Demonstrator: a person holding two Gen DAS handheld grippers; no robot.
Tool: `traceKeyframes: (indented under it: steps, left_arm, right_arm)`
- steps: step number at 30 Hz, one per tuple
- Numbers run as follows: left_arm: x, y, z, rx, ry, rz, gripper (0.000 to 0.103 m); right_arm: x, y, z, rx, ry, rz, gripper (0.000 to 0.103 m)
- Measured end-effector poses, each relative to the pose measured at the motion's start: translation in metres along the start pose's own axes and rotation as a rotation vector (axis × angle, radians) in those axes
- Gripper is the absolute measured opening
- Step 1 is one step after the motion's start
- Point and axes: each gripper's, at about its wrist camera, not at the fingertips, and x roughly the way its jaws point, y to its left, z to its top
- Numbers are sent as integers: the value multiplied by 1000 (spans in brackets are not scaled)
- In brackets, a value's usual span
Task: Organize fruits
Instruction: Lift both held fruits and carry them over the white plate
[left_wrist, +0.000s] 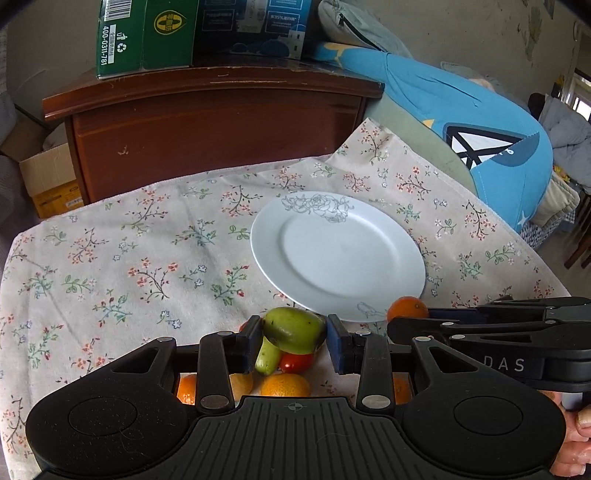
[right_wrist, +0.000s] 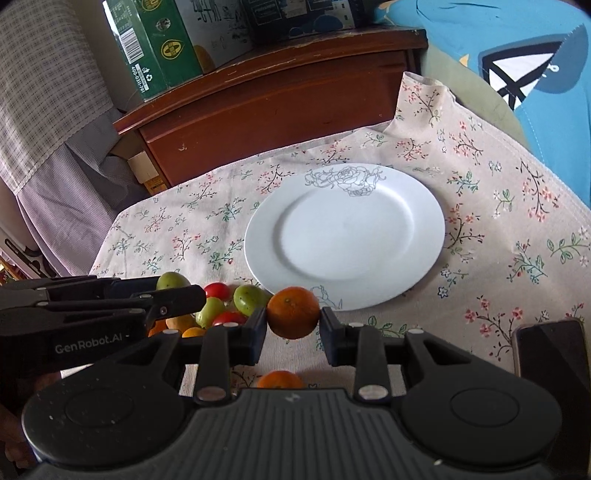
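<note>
A white plate (left_wrist: 338, 254) with a rose print lies on the floral tablecloth; it also shows in the right wrist view (right_wrist: 345, 236). My left gripper (left_wrist: 293, 339) is shut on a green fruit (left_wrist: 293, 328), held just before the plate's near rim. My right gripper (right_wrist: 293, 325) is shut on an orange (right_wrist: 293, 312) at the plate's near edge; this orange also shows in the left wrist view (left_wrist: 406, 308). A pile of green fruits (right_wrist: 249, 297), red tomatoes (right_wrist: 218, 290) and oranges (left_wrist: 284, 386) lies under and beside the left gripper (right_wrist: 162, 295).
A brown wooden cabinet (left_wrist: 218, 122) stands behind the table with a green carton (left_wrist: 144, 33) on top. A blue cushion (left_wrist: 480, 129) lies at the right. A dark phone (right_wrist: 550, 350) lies on the cloth at the right. A cardboard box (left_wrist: 48, 181) sits at left.
</note>
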Motion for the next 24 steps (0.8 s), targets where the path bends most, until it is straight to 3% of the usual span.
traceKeyframes:
  steps: [11,24]
  left_arm:
    - [33,-6,29,8,-14,-22,34]
    - [68,-2,30,-22,27,-34,34]
  right_arm:
    - [22,-20,22,49,-2,-46,31]
    - [45,-32,31,85,21,-87,31]
